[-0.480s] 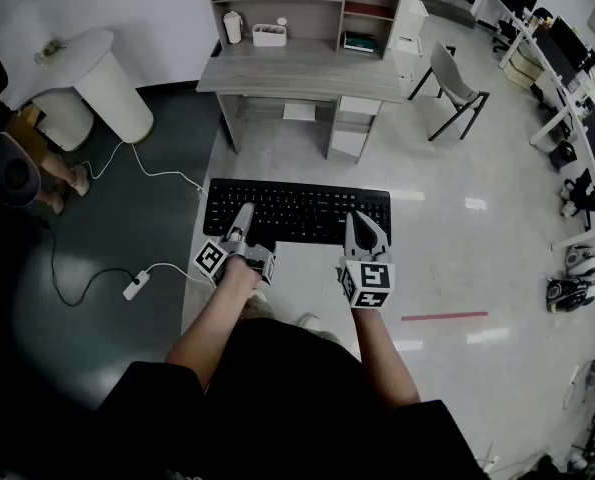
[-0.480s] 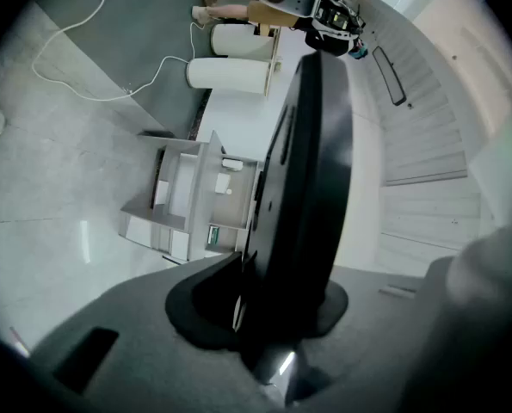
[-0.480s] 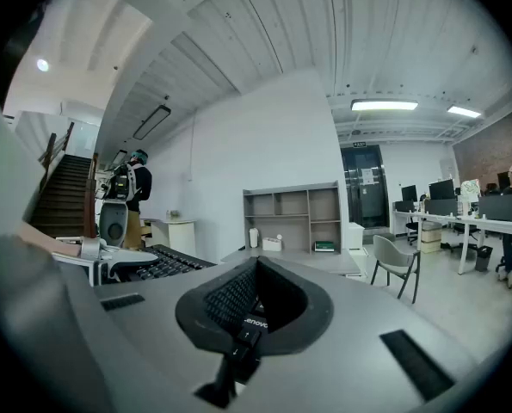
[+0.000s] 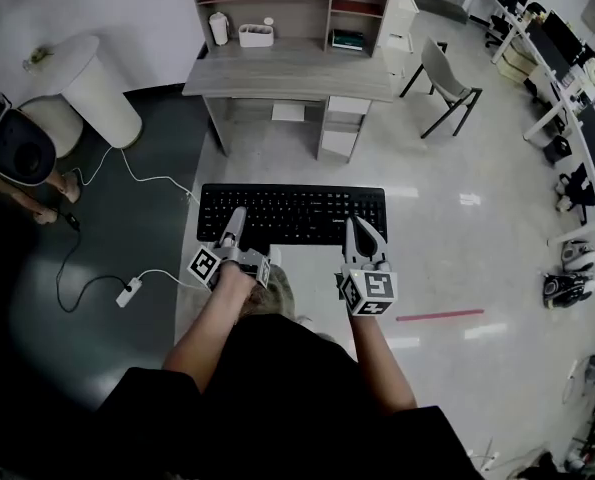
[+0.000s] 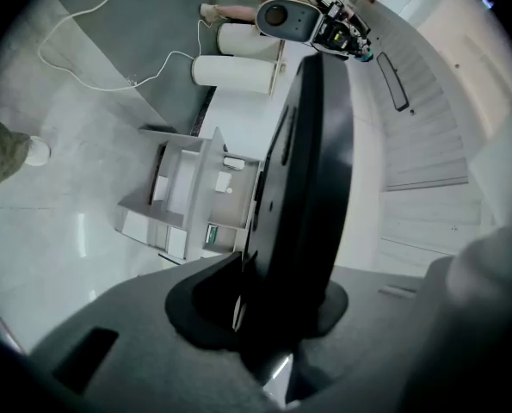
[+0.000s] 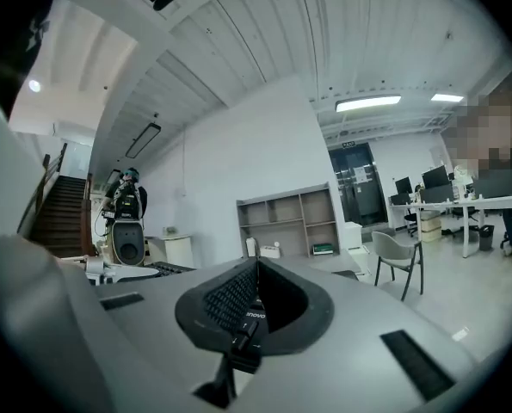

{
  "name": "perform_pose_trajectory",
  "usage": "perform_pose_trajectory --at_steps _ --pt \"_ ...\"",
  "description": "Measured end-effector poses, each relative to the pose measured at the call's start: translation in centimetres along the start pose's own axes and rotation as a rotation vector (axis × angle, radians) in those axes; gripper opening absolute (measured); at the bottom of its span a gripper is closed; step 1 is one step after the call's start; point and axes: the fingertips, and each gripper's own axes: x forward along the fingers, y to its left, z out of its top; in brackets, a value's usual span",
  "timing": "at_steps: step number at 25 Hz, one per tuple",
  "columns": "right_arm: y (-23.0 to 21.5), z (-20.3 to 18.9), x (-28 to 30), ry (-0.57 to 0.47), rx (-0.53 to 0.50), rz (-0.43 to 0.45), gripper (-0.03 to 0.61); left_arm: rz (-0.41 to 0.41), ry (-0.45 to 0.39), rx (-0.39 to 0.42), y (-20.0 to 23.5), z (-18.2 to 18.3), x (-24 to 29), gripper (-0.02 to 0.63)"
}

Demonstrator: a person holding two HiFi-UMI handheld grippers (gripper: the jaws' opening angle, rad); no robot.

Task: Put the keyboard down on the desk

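A black keyboard (image 4: 292, 215) hangs level over the pale floor, short of the grey desk (image 4: 287, 73). My left gripper (image 4: 235, 230) is shut on its near edge towards the left end, and my right gripper (image 4: 362, 240) is shut on that edge towards the right end. The left gripper view has the keyboard (image 5: 311, 188) edge-on, clamped in the left gripper (image 5: 273, 317). In the right gripper view the keys (image 6: 230, 298) sit pinched in the right gripper (image 6: 254, 312), and the desk and its shelves (image 6: 290, 222) stand ahead.
Shelves with white containers (image 4: 255, 34) top the desk. A grey chair (image 4: 442, 78) stands to its right, a white round stand (image 4: 92, 83) to its left. A white cable and power strip (image 4: 129, 291) lie on the dark floor. A person (image 4: 17, 148) is at the left edge.
The desk and floor have slid a little leftward in the head view. The keyboard stays gripped at both ends.
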Motion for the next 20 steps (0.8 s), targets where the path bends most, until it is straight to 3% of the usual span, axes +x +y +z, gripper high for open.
perform_pose_trajectory --at_steps 7,12,20 --pt "-2.5 -1.1 4.9 0.038 -0.027 -0.026 0.013 0.035 0.013 -0.008 2.5 1.1 5.8 0.098" --pt "-3.5 -1.3 11.0 0.086 -0.072 -0.022 0.012 0.014 0.055 0.028 3.8 2.9 11.7 0.098" --pt "-4.7 1.6 21.7 0.128 -0.110 -0.036 0.012 0.007 0.060 -0.050 3.9 6.0 21.6 0.098"
